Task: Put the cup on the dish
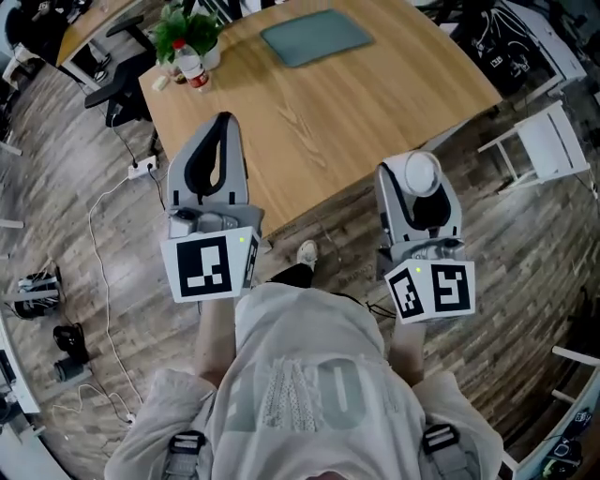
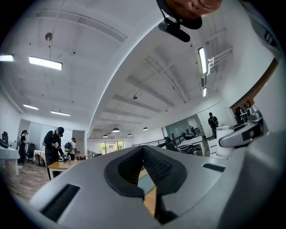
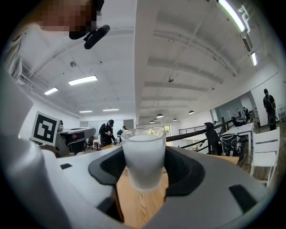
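while the person stands at the near edge of the wooden table (image 1: 356, 103), both grippers are held out in front of the chest, side by side and apart from each other. the right gripper (image 1: 422, 178) has its fingers clamped on the cup (image 1: 421, 174), a frosted white cup seen from above as a pale round top. in the right gripper view the cup (image 3: 143, 156) stands upright between the dark pads (image 3: 183, 167), gripped low on its body, with the table's wood showing beneath it. the cup is in the air over the table's near edge, well apart from the dish (image 1: 316, 36), a flat teal rectangle lying at the far side of the table. the left gripper (image 1: 223, 117) holds nothing; in its own view its fingers meet at the tips (image 2: 144, 150), leaving only a narrow slit below them. a bottle (image 1: 192, 66) stands beside a green plant (image 1: 183, 28) at the table's far left corner. a white chair (image 1: 544, 141) stands on the floor to the right.
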`<state>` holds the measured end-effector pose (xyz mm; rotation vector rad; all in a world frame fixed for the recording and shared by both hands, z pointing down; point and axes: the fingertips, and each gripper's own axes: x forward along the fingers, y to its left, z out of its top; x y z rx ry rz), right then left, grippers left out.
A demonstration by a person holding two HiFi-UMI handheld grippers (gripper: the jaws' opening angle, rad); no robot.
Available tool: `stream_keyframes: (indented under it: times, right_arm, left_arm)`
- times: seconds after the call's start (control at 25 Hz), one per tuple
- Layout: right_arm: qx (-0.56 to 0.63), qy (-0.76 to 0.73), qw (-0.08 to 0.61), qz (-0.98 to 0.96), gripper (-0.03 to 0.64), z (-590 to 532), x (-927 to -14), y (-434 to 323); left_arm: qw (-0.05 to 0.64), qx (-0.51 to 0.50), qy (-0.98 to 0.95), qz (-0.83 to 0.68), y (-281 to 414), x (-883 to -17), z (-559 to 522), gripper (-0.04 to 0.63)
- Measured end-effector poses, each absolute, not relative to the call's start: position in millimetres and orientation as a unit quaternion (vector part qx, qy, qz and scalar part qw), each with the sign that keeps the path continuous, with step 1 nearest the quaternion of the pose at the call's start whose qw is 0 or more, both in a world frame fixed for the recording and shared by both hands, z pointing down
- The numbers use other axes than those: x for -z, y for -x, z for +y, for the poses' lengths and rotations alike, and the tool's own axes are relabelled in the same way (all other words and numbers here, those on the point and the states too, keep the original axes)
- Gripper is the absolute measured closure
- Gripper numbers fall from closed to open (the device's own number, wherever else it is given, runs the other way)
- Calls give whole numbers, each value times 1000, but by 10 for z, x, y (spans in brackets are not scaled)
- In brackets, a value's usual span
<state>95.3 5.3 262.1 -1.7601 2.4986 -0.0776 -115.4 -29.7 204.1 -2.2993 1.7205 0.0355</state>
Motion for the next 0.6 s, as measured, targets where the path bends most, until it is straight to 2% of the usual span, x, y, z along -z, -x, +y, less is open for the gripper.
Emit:
stream_keyframes:
  times: [0.6]
  right_arm:
    - [36,547,23,836,348,-1481,-2606,-1039]
  left_arm:
    - [96,-12,800,592,814,-2164,-1706,588]
